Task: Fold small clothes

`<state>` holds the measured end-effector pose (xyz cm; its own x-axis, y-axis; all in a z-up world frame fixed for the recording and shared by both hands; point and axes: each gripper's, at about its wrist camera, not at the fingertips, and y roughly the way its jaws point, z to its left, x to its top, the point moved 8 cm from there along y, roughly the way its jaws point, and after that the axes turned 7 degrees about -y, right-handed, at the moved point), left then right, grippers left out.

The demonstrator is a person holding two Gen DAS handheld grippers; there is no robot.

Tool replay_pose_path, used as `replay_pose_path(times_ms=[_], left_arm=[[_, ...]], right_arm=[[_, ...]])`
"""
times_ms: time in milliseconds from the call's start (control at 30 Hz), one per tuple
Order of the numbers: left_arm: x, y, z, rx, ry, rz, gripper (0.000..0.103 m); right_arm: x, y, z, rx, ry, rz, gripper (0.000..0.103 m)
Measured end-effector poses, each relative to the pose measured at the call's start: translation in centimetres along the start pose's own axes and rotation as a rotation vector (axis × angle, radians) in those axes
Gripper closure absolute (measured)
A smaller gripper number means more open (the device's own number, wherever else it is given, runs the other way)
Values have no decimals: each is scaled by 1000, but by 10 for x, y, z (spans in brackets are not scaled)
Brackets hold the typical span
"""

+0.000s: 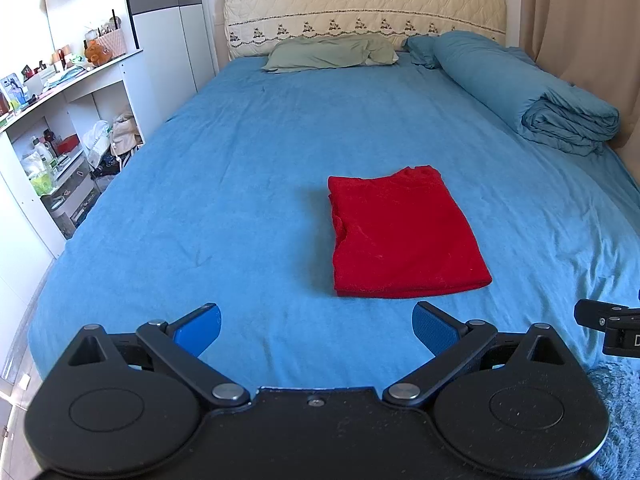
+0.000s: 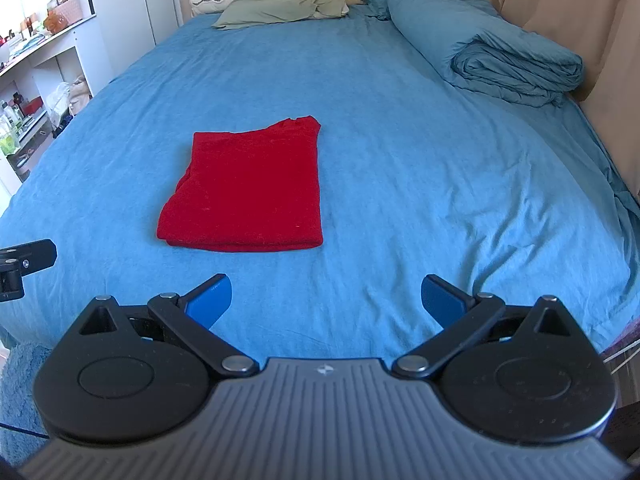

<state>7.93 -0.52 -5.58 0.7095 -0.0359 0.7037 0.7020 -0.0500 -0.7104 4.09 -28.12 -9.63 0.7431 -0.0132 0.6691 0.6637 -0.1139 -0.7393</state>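
Note:
A red garment [image 1: 404, 234] lies folded into a neat rectangle on the blue bed sheet [image 1: 248, 168]; it also shows in the right wrist view [image 2: 248, 192]. My left gripper [image 1: 316, 328] is open and empty, held near the bed's front edge, below and left of the garment. My right gripper [image 2: 326, 300] is open and empty, near the front edge, to the right of the garment. Neither gripper touches the cloth. Part of the right gripper's body [image 1: 608, 328] shows at the right edge of the left wrist view.
A folded blue duvet [image 1: 532, 92] lies along the bed's right side. A green pillow [image 1: 332, 54] lies at the headboard [image 1: 360, 12]. White shelves [image 1: 60, 120] with clutter stand left of the bed. A beige curtain [image 2: 560, 8] hangs on the right.

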Motion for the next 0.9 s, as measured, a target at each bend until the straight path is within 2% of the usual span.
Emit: replay_pose_path(times_ms=[900], left_arm=[[0, -2, 3, -3, 6, -3, 0]], right_arm=[[-2, -1, 8, -4, -1, -3, 0]])
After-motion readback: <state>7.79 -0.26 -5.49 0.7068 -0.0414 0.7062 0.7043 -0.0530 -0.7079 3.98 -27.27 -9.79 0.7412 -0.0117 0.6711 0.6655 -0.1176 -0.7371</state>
